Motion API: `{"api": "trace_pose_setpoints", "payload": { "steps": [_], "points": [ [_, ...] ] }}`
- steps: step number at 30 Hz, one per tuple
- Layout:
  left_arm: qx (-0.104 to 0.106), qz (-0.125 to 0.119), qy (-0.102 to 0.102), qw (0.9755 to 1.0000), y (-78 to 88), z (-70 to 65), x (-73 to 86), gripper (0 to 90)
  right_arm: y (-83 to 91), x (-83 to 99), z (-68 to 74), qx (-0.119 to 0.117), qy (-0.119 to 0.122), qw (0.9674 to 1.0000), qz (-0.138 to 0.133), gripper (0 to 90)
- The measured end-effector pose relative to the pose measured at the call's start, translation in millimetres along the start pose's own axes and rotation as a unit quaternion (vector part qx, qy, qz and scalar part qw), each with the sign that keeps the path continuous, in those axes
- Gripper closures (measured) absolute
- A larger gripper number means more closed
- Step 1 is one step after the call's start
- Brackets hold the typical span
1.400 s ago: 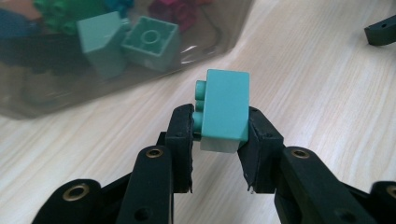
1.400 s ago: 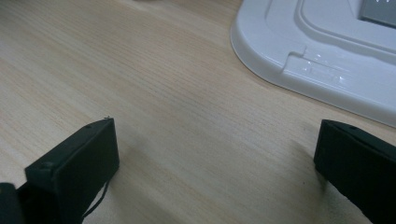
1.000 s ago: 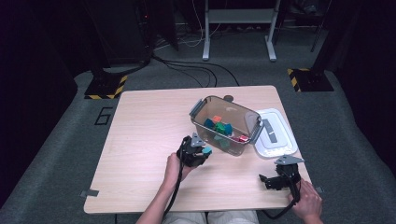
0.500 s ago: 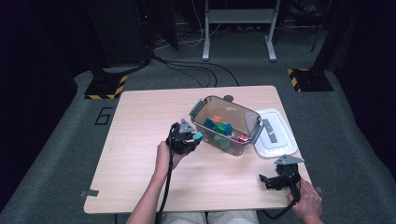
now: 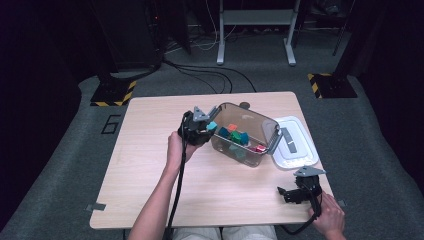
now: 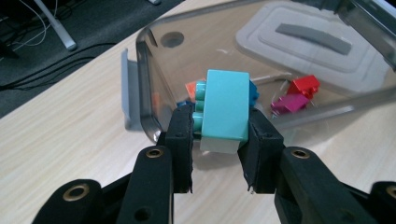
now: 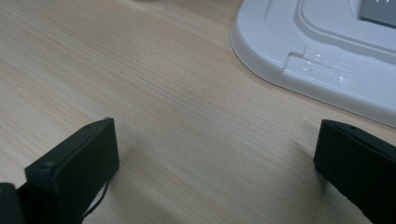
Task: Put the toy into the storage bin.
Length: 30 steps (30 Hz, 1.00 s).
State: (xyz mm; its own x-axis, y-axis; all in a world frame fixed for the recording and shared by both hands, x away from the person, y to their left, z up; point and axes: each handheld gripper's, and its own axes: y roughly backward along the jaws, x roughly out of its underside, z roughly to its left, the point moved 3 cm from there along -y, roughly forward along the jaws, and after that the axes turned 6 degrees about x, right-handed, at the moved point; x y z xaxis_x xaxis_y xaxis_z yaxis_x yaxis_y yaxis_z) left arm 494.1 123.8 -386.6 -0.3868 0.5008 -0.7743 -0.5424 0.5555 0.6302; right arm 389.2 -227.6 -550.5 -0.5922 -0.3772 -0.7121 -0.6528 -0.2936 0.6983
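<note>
Left to right across the high view. The left gripper [image 5: 209, 127] is clamped on a turquoise block [image 5: 212, 126] and is held above the wooden table [image 5: 150, 165], just beside the left end of the clear bin [image 5: 265, 131]. In the left gripper view the two black jaws press on the block's [image 6: 227, 105] opposite sides; its studs face toward the left jaw, so it lies on its side in the grip, with its longer dimension running up and away from the jaws rather than across them.

The relation that governs the coming move, as judged here: the bin's [image 6: 144, 70] open mouth lies directly ahead of the jaws, past the near rim and its grey latch [image 6: 130, 88]. The block appears to be level with or slightly above that rim, not yet over the opening. Inside the bin lie other blocks: an orange block [image 6: 192, 87], a red block [image 6: 303, 86] and a magenta block [image 6: 287, 102], all well apart from the held one.

Further right, the white lid [image 5: 295, 145] rests flat on the table, touching or just beside the bin's right end.

At far right, the right gripper [image 5: 287, 192] sits low near the table's front edge. In the right gripper view its jaws stand wide apart with bare tabletop between them and the lid's [image 7: 327, 56] corner ahead. The left hand is plainly the nearer one to the bin.
</note>
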Motion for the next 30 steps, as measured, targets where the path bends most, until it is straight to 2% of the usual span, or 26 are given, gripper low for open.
{"api": "trace_pose_setpoints", "payload": {
  "steps": [2,3,9,10,17,19,22,27,30],
  "points": [
    [0.001,0.003,0.003,1.0000,-4.7,2.9,-6.8,67.1,0.0,0.0,0.0,0.000,0.000,1.0000,0.000,0.0],
    [-0.002,0.009,-0.003,1.0000,-7.6,5.2,-10.8,67.1,0.0,0.0,0.0,0.000,0.000,1.0000,0.000,0.0],
    [0.000,0.021,0.001,0.9998,-24.6,8.8,-21.9,67.1,0.0,0.0,0.0,0.000,0.000,1.0000,0.000,0.0],
    [0.003,0.030,0.000,0.9995,-30.7,10.0,-23.4,67.1,0.0,0.0,0.0,0.000,0.000,1.0000,0.000,0.0],
    [-0.005,0.062,0.013,0.9980,-52.9,12.4,-21.1,65.5,0.0,0.0,0.0,0.000,0.000,1.0000,0.000,0.0],
    [-0.007,0.067,0.026,0.9974,-54.1,12.2,-18.9,52.4,0.1,0.1,0.1,0.000,-0.001,1.0000,0.000,0.0],
    [-0.016,0.062,0.031,0.9975,-48.3,11.8,-15.0,36.9,0.1,0.1,0.2,0.000,-0.002,1.0000,0.000,0.0],
    [-0.026,0.042,0.038,0.9980,-31.4,8.6,-2.5,22.8,0.0,0.0,0.0,0.000,0.000,1.0000,0.000,0.0],
    [-0.030,0.035,0.043,0.9980,-19.8,7.4,12.0,19.6,0.0,0.0,-0.2,-0.001,0.001,1.0000,0.000,0.0]
  ]
}}
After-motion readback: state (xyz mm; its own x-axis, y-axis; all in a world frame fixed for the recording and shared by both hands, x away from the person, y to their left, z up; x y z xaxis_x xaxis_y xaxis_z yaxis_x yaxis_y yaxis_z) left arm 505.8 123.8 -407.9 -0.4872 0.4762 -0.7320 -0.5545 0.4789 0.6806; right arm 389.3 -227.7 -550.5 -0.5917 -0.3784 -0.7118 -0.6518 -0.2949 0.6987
